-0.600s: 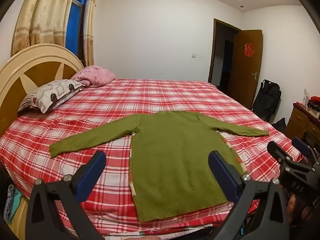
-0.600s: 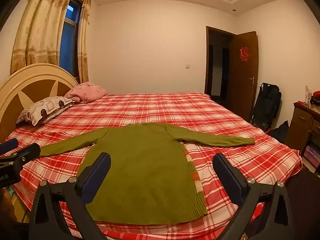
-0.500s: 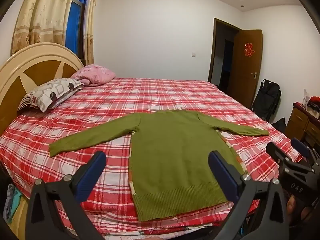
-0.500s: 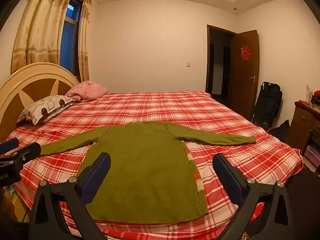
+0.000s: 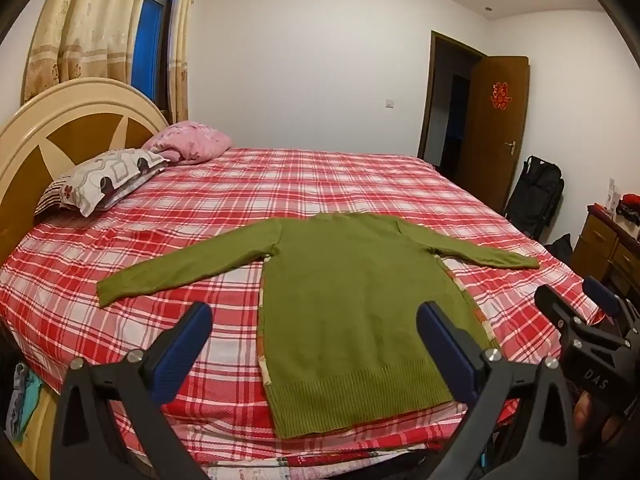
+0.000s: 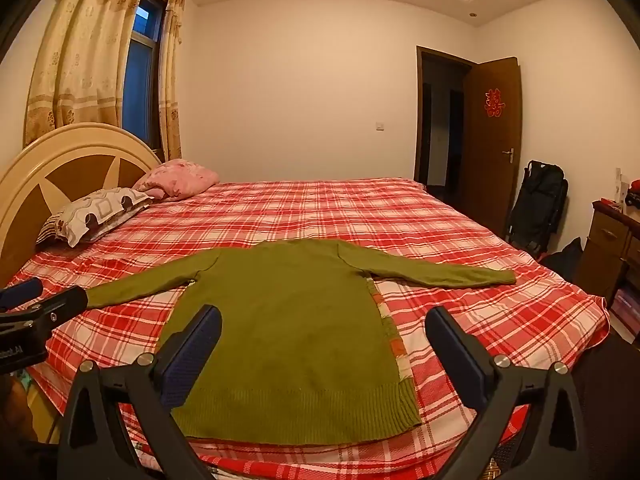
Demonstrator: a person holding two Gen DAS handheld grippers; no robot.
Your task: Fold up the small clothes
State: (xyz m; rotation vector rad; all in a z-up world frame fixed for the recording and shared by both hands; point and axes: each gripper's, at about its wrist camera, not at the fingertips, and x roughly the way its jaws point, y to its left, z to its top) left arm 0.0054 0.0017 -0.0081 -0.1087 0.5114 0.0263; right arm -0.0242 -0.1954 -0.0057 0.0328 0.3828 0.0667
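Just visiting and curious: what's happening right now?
Left gripper, right gripper: jaws wide, empty. Green sweater flat on bed, sleeves out, unfolded. Nothing in the way.

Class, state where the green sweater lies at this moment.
In both wrist views the green sweater lies flat on the red plaid bedspread, sleeves spread, hem toward the near edge, well clear of the pillows by the headboard.
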